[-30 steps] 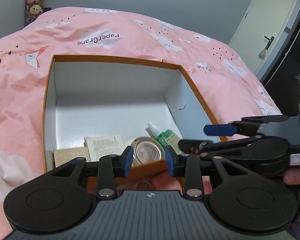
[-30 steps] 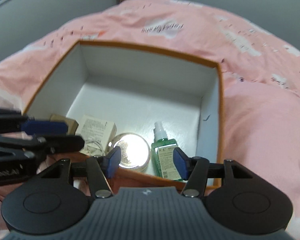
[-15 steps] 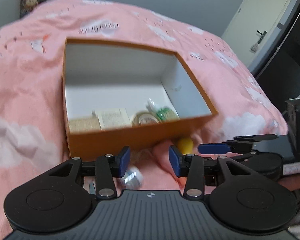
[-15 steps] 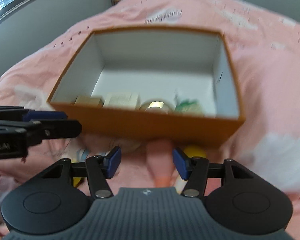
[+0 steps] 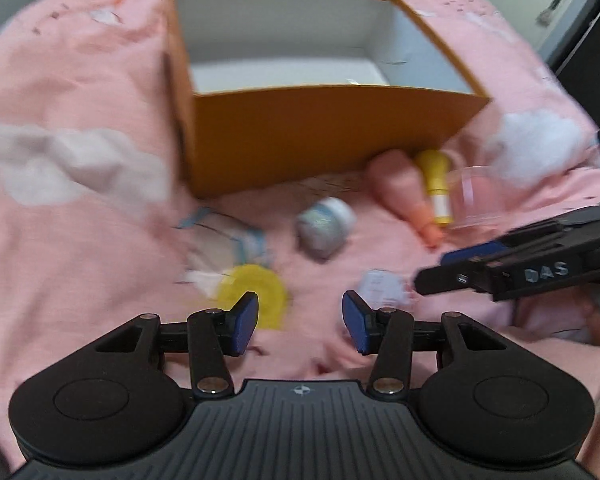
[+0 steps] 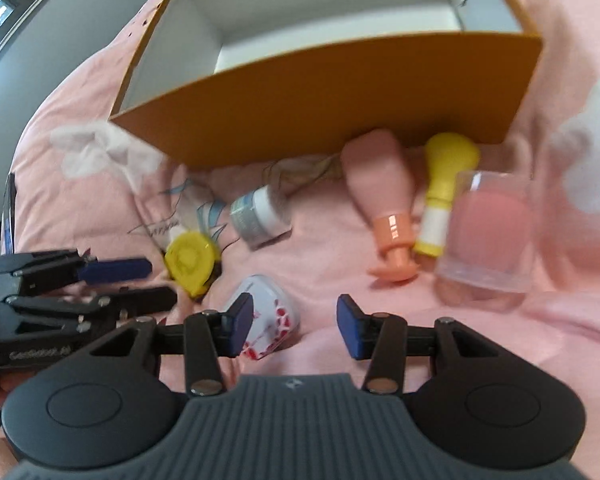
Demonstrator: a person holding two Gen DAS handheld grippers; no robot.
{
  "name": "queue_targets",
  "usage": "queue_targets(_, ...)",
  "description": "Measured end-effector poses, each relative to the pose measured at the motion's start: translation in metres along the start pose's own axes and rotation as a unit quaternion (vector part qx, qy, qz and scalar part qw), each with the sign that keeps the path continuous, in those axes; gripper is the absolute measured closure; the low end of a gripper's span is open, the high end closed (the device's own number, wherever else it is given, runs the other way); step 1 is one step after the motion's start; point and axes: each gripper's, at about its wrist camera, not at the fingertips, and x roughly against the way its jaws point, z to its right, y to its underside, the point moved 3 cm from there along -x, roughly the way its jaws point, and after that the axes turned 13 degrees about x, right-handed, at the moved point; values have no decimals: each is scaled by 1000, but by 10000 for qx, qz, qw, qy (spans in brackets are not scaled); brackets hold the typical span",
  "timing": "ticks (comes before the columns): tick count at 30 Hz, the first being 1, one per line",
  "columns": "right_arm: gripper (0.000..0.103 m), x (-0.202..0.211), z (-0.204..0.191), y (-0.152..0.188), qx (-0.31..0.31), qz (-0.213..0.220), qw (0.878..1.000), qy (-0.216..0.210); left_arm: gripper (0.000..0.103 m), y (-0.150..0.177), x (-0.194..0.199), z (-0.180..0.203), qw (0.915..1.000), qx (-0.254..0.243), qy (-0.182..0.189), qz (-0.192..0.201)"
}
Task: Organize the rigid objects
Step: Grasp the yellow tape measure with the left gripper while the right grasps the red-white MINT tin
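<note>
Here, through the left wrist view: left gripper (image 5: 296,326) spread wide with nothing between its blue pads, hovering low over the pink bedspread (image 5: 80,240). Just ahead of the left pad, a yellow round lid (image 5: 256,294); farther on, a small silver-and-white jar (image 5: 326,228) on its side; to the right, a small white floral container (image 5: 380,294) near the right pad. Beyond those, against the near wall of the orange box (image 5: 332,136), a pink bottle (image 5: 404,192), a yellow bottle (image 5: 434,184) and a clear cup (image 5: 476,196), close together. From the right edge, the right gripper (image 5: 456,268), fingers a little apart, holding nothing. Much blur here, so best to settle before committing to any grasp.

Now through the right wrist view: right gripper (image 6: 296,328) wide apart and bare, with the white floral container (image 6: 268,324) just beside its left pad, off centre. Likely step: picking one loose item for the box. Worth shifting left to centre that container between the pads, closing across its narrower sides, then lifting clear of the soft cover. Ahead, the jar (image 6: 258,216), the yellow lid (image 6: 190,262), the pink bottle (image 6: 384,200) with its coral cap, the yellow bottle (image 6: 444,184) and the clear cup (image 6: 488,232) with something pink inside. Left gripper (image 6: 148,280) at the left edge, close to the lid, so care needed against crossing paths. Box interior (image 6: 340,20) mostly hidden behind the near wall.
</note>
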Motion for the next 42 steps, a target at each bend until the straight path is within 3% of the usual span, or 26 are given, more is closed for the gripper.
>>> queue_targets(6,56,-17,-14,-3,320,-191,9992,-120,48,-11,-14,-11,9992,-109,-371,-24)
queue_targets(15,55,-44,-7,-2,209,-634,9973,-291,42,-15,-45,-5,9927,-1014,-460,-472)
queue_targets(22,56,-64,-5,-2,34,-854,9949,-540,41,-16,-53,-13,9940,-767,-446,-643)
queue_targets(29,81,-43,-16,-5,236,-462,9979,-397,37,-14,-61,-11,9916,-798,-611,-809)
queue_targets(33,83,-34,-28,-9,550,-274,9973,-406,33,-17,-69,-10,9911,-713,-570,-969)
queue_targets(36,83,-39,-29,-10,546,-347,9963,-572,39,-17,-78,-8,9906,-701,-525,-1046)
queue_targets(40,81,-52,-29,-12,375,-448,9952,-781,40,-14,-78,-3,9906,-760,-594,-969)
queue_targets(42,79,-53,-29,-12,345,-461,9945,-875,40,-12,-74,-2,9922,-700,-451,-928)
